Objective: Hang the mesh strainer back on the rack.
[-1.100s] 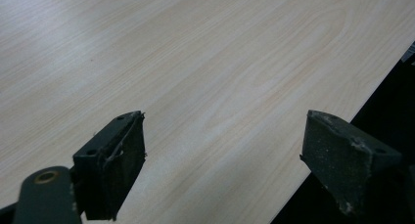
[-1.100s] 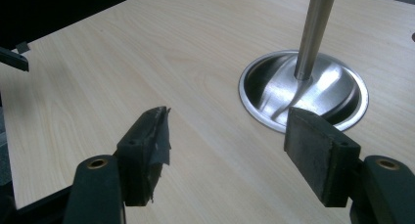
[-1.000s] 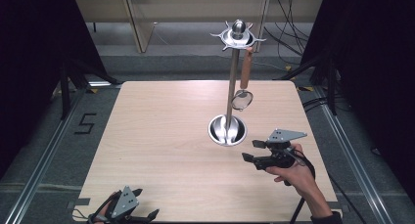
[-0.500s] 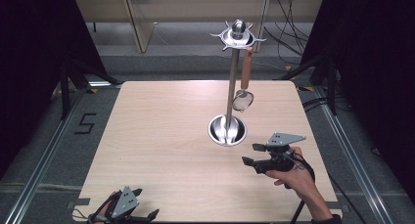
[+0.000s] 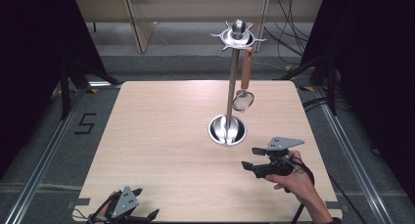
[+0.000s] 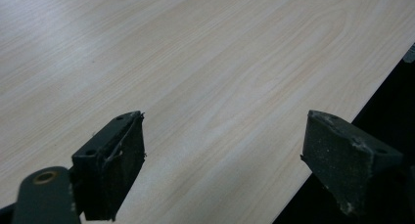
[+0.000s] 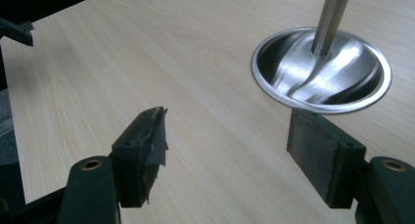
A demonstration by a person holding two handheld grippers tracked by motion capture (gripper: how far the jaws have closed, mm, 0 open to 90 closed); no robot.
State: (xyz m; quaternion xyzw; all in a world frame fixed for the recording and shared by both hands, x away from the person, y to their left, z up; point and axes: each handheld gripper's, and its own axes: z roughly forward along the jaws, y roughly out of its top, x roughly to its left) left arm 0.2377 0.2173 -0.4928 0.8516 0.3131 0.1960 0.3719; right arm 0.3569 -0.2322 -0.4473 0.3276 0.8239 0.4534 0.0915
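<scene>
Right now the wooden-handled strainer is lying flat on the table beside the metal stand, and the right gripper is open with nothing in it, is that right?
Not quite. The strainer isn't lying on the table; it hangs by its wooden handle from a hook at the top of the metal stand, as the high view shows. The rest holds: the right gripper is open, nothing between its fingers.

The table top [image 5: 161, 136] is being shown as pale wood-grain laminate, smooth and faintly sheened; the stand [image 5: 231, 87] at upper right of the high view is being seen as polished metal, its dished base [image 7: 321, 70] mirror-glossy; the hanging strainer [image 5: 243, 100] is being shown with a brown wooden handle; the right gripper [image 7: 227, 153] pads are being seen as matt black, rough, frayed.
</scene>
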